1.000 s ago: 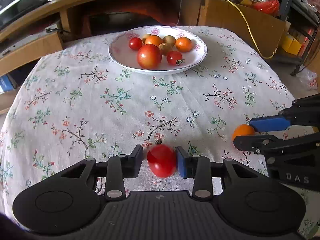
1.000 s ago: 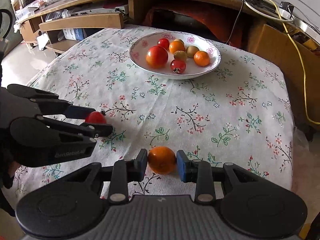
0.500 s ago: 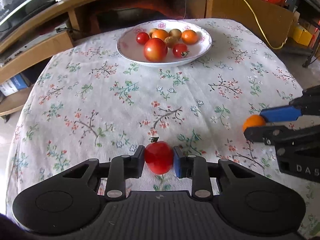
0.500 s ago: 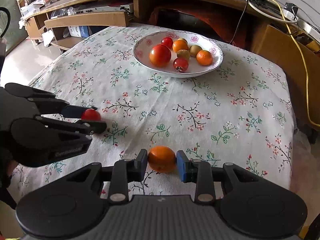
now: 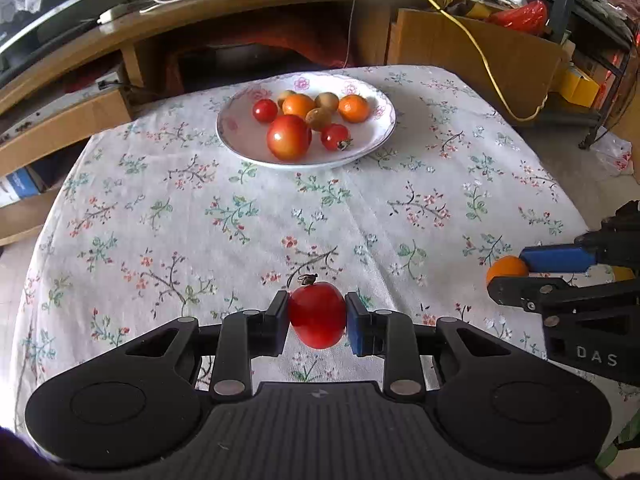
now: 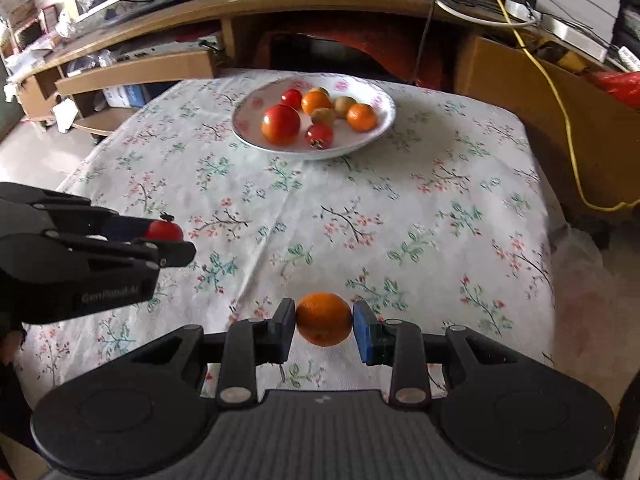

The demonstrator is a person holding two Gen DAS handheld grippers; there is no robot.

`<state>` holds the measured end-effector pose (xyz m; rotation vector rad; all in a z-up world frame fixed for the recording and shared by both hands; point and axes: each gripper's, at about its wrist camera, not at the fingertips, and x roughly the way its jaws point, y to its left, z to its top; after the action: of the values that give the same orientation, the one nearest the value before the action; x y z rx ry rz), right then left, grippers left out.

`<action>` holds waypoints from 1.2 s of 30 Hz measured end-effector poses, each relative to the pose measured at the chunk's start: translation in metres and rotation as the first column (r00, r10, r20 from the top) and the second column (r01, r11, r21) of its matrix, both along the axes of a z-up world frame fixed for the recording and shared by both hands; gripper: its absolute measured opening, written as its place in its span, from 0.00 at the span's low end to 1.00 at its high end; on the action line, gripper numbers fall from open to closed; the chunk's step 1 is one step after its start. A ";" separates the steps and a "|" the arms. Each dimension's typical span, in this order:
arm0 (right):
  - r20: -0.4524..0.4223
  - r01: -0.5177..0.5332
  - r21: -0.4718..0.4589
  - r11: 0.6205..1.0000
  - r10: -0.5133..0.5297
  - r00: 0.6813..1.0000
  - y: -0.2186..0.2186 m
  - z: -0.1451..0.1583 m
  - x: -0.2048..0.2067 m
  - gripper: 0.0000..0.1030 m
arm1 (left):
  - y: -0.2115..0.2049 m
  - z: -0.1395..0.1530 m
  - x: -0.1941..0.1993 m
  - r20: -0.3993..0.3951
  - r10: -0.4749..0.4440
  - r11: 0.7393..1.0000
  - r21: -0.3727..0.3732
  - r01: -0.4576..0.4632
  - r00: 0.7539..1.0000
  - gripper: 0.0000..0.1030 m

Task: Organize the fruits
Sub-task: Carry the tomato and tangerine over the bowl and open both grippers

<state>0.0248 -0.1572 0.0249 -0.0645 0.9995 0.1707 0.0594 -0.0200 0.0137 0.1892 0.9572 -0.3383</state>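
Observation:
My left gripper (image 5: 317, 316) is shut on a red tomato (image 5: 318, 314) and holds it above the floral tablecloth near the table's front. It also shows in the right wrist view (image 6: 160, 236) with the tomato (image 6: 163, 230). My right gripper (image 6: 324, 326) is shut on a small orange (image 6: 324, 319), also lifted above the cloth; it also shows in the left wrist view (image 5: 516, 274) with the orange (image 5: 506, 270). A white flowered plate (image 5: 372, 136) at the far middle of the table holds several tomatoes, oranges and small brown fruits.
The table (image 5: 160, 208) has a floral cloth and drops off at the left, right and front edges. A wooden desk (image 5: 80, 64) with cables and shelves stands behind it. A cardboard box (image 5: 472, 48) and a yellow cable (image 5: 480, 52) are at the back right.
Both grippers have risen and drawn back from the cloth with their fruits held. The left gripper closed on the tomato and lifted it; the plate now looks farther away.

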 end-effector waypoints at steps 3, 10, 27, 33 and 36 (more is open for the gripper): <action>0.019 -0.011 -0.014 1.000 0.011 1.000 0.004 0.007 0.009 0.30 | 0.003 0.004 0.006 0.003 0.009 1.000 -0.020 -0.009 1.000 0.36; 0.078 -0.019 0.011 1.000 0.018 0.997 -0.001 0.016 0.040 0.30 | -0.006 0.007 0.037 0.009 0.017 0.999 -0.048 -0.016 1.000 0.36; 0.107 -0.020 0.039 0.999 0.016 0.994 0.000 0.016 0.145 0.30 | -0.006 0.016 0.129 0.048 0.089 0.994 -0.068 -0.085 0.995 0.36; 0.098 -0.038 0.027 0.999 0.035 0.995 0.007 0.007 0.169 0.30 | -0.007 0.010 0.148 0.050 0.106 0.993 -0.054 -0.104 0.993 0.36; 0.085 -0.039 0.023 0.999 0.037 0.996 0.008 0.000 0.176 0.30 | -0.006 0.008 0.154 0.053 0.115 0.992 -0.058 -0.111 0.992 0.36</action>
<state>0.2012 -0.1493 0.0247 -0.0678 0.9121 0.2136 0.2130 -0.0262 0.0219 0.0936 0.8981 -0.2534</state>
